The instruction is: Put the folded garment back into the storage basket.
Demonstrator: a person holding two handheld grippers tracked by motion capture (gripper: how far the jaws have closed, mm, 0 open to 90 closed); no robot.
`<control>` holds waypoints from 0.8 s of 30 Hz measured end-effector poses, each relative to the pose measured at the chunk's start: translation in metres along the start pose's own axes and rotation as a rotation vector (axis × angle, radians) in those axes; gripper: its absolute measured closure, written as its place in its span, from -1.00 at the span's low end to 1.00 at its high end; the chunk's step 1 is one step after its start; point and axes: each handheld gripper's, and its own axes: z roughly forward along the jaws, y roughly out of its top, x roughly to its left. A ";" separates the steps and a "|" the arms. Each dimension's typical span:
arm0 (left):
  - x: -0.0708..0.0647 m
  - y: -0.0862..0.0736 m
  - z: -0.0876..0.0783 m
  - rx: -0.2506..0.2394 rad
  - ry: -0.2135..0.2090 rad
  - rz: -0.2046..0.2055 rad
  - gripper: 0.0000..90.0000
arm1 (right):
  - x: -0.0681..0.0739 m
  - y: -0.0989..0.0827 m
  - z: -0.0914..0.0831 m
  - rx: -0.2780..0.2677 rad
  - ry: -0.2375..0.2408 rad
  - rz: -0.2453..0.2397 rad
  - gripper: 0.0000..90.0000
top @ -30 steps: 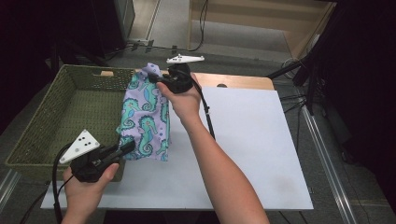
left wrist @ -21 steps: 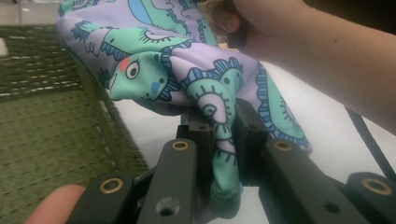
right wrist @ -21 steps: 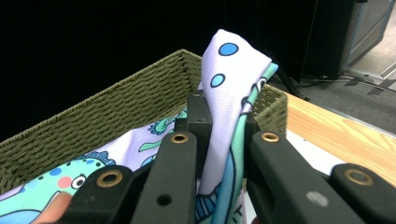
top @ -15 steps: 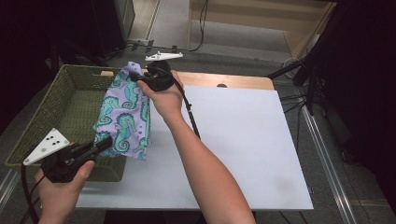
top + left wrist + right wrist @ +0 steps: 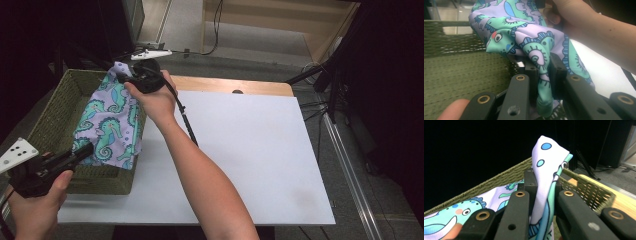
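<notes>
A lilac cloth with teal seahorses hangs stretched between both grippers over the right side of a green woven basket. My left gripper is shut on the cloth's near corner, and in the left gripper view the cloth is pinched between its jaws. My right gripper is shut on the far corner above the basket's far right corner. In the right gripper view the cloth's corner sticks up between the jaws.
The basket stands at the left of a white tabletop with a wooden strip at its far edge. Black stands and cables rise at the right, beyond the table. The right gripper's cable trails along the forearm.
Both hands have carried the cloth leftward, from over the white tabletop to over the basket. Both grips have stayed the same.
</notes>
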 end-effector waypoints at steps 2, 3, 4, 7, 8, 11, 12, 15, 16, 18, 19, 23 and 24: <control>0.005 0.001 -0.005 -0.007 0.010 -0.006 0.74 | 0.004 0.003 0.005 -0.001 0.005 -0.002 0.81; 0.007 0.002 -0.008 -0.011 0.016 -0.005 0.74 | 0.006 0.004 0.008 0.000 0.008 -0.005 0.81; 0.009 0.002 -0.010 -0.013 0.021 -0.004 0.74 | 0.008 0.005 0.011 -0.001 0.009 -0.008 0.81; 0.015 0.004 -0.017 -0.022 0.033 -0.008 0.74 | 0.013 0.009 0.018 -0.004 0.022 -0.008 0.81; 0.016 0.005 -0.018 -0.025 0.036 -0.006 0.74 | 0.015 0.010 0.021 -0.005 0.025 -0.010 0.81; 0.021 0.006 -0.022 -0.033 0.046 -0.011 0.74 | 0.020 0.014 0.026 -0.008 0.032 -0.024 0.81; 0.022 0.006 -0.022 -0.035 0.046 -0.012 0.74 | 0.022 0.016 0.027 -0.011 0.030 -0.025 0.81; 0.024 0.007 -0.024 -0.043 0.049 -0.015 0.74 | 0.023 0.018 0.029 -0.011 0.030 -0.027 0.81; 0.024 0.008 -0.024 -0.040 0.049 -0.012 0.74 | 0.022 0.019 0.029 -0.012 0.028 -0.029 0.81; 0.024 0.007 -0.023 -0.034 0.049 -0.006 0.74 | 0.022 0.019 0.030 -0.017 0.026 -0.030 0.81; 0.025 0.007 -0.022 -0.030 0.049 -0.005 0.74 | 0.021 0.019 0.030 -0.017 0.022 -0.032 0.81; 0.029 0.003 -0.015 -0.026 0.042 -0.022 0.74 | 0.017 0.014 0.034 -0.006 0.007 -0.037 0.81; 0.030 0.001 -0.013 -0.024 0.038 -0.031 0.74 | 0.015 0.012 0.035 -0.001 0.006 -0.034 0.81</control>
